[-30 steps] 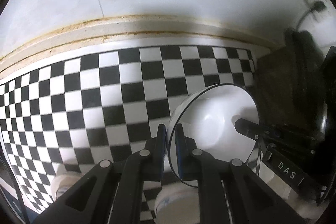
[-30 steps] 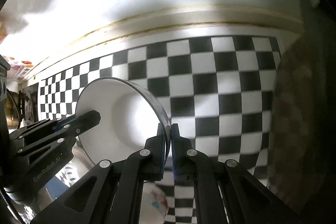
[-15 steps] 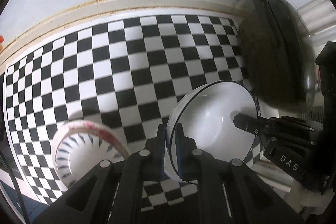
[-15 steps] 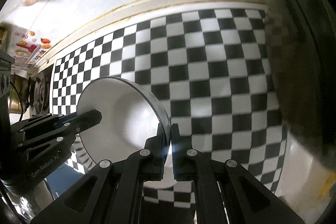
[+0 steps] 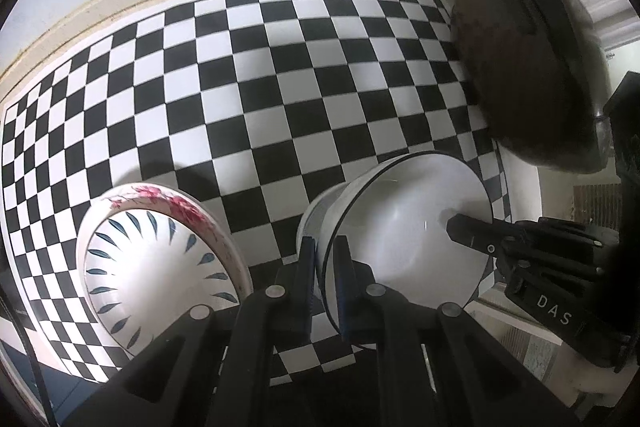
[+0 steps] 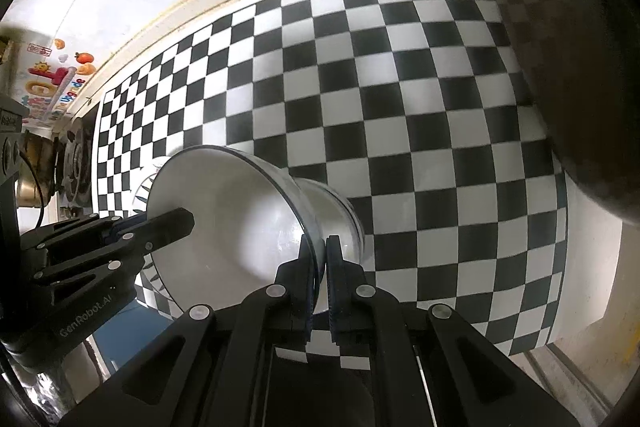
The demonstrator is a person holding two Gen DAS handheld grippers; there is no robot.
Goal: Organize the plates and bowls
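Moved: both my grippers and the white bowl (image 5: 404, 227) have slid across the checkered mat (image 5: 280, 87); a flowered bowl (image 5: 156, 267), unseen a second ago, now sits lower left.
Left jaws: my left gripper (image 5: 323, 267) is clamped on the bowl's near rim, pointing steeply down.
Right jaws: my right gripper (image 6: 318, 267) pinches the opposite rim, equally steep.
White bowl: hangs tilted between us above the mat.
Dark pan (image 5: 532, 67): beside the mat's right edge, fuller in view than before.
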